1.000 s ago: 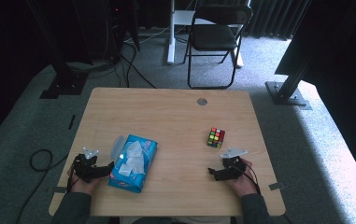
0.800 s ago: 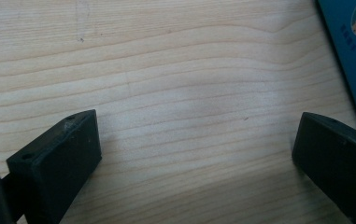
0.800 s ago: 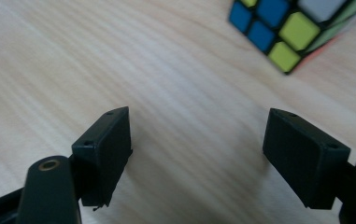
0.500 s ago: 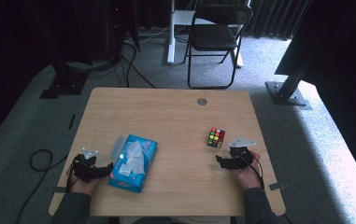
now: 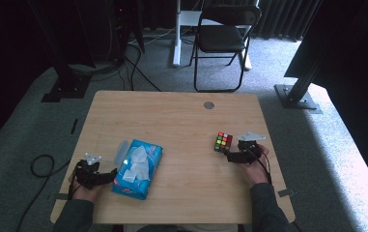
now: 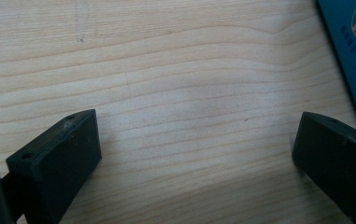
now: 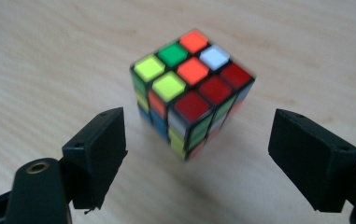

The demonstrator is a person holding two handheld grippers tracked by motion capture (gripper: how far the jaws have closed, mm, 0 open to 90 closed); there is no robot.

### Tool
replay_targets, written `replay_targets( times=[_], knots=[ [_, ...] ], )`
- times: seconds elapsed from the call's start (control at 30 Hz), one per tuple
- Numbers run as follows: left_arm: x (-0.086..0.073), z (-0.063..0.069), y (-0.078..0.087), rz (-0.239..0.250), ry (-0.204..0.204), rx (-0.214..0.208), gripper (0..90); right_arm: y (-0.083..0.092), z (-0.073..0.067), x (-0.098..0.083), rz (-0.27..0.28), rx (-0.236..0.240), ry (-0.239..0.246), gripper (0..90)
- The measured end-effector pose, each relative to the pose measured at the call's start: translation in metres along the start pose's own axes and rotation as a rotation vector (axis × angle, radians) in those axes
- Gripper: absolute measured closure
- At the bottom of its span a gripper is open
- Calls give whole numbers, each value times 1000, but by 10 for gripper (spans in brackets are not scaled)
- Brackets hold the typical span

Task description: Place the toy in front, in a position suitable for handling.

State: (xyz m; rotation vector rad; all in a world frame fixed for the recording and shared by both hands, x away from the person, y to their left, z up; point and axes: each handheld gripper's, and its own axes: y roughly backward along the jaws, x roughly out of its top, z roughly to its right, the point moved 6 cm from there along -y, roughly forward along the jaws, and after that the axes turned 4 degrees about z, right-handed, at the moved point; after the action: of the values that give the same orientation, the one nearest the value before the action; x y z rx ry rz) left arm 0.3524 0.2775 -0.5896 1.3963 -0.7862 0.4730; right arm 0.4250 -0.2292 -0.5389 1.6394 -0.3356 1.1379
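A black folding chair stands on grey carpet beyond the wooden table

No readable text, small print on the blue tissue pack too blurred to read

The table is pale, matt wood with fine grain. The cube has glossy plastic stickers. At its 9 o'clock, the tissue pack wears shiny blue film. The jaws look matt black plastic.
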Motion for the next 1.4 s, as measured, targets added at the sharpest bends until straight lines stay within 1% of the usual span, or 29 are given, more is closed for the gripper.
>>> replay_targets(
  times=[0.1, 0.17, 0.27, 0.37, 0.43, 0.47, 0.53, 0.63, 0.73, 0.9, 1.0, 1.1, 1.17, 1.23, 1.3, 1.37, 1.4],
  knots=[
    [0, 0, 0, 0, 0, 0, 14, -3, 2, 6, 5, 6, 10, 185],
    [0, 0, 0, 1, 1, 0, 14, -5, 2, 10, 8, 14, 30, 177],
    [0, 0, 0, 1, 1, 1, 15, -12, 2, 14, -18, 26, 59, 136],
    [0, 0, 0, 2, 0, 2, 14, -21, 1, 16, -37, 29, 90, 121],
    [0, 0, 0, 3, 1, 2, 15, -26, 1, 18, -29, 36, 101, 124],
    [0, 0, 0, 4, 1, 2, 14, -28, 1, 20, -21, 42, 101, 128],
    [0, 0, 0, 5, 1, 2, 15, -33, 2, 21, -29, 45, 99, 133],
    [0, 0, 0, 7, 0, 3, 15, -37, 3, 21, -36, 72, 78, 160],
    [-1, 0, 0, 10, 0, 4, 15, -33, 0, 19, -28, 85, 81, 212],
    [0, 0, 0, 9, 1, 4, 15, -27, -8, 12, -12, 128, 65, 211],
    [0, 0, 0, 9, 1, 4, 14, -28, -11, 7, -26, 118, 96, 186],
    [0, 0, 0, 9, 2, 4, 15, -34, -11, 2, -51, 101, 100, 186],
    [0, 0, 0, 10, 2, 4, 15, -38, -11, 1, -48, 107, 89, 203],
    [0, 0, 0, 10, 1, 4, 14, -41, -10, 0, -43, 114, 75, 242],
    [0, 0, 0, 11, 0, 4, 15, -43, -9, -2, -44, 108, 63, 286],
    [0, 0, 0, 11, 1, 4, 15, -42, -10, -2, -35, 127, 54, 322],
    [0, 0, 0, 11, 0, 4, 14, -42, -12, -3, -34, 133, 59, 331]
  ],
)
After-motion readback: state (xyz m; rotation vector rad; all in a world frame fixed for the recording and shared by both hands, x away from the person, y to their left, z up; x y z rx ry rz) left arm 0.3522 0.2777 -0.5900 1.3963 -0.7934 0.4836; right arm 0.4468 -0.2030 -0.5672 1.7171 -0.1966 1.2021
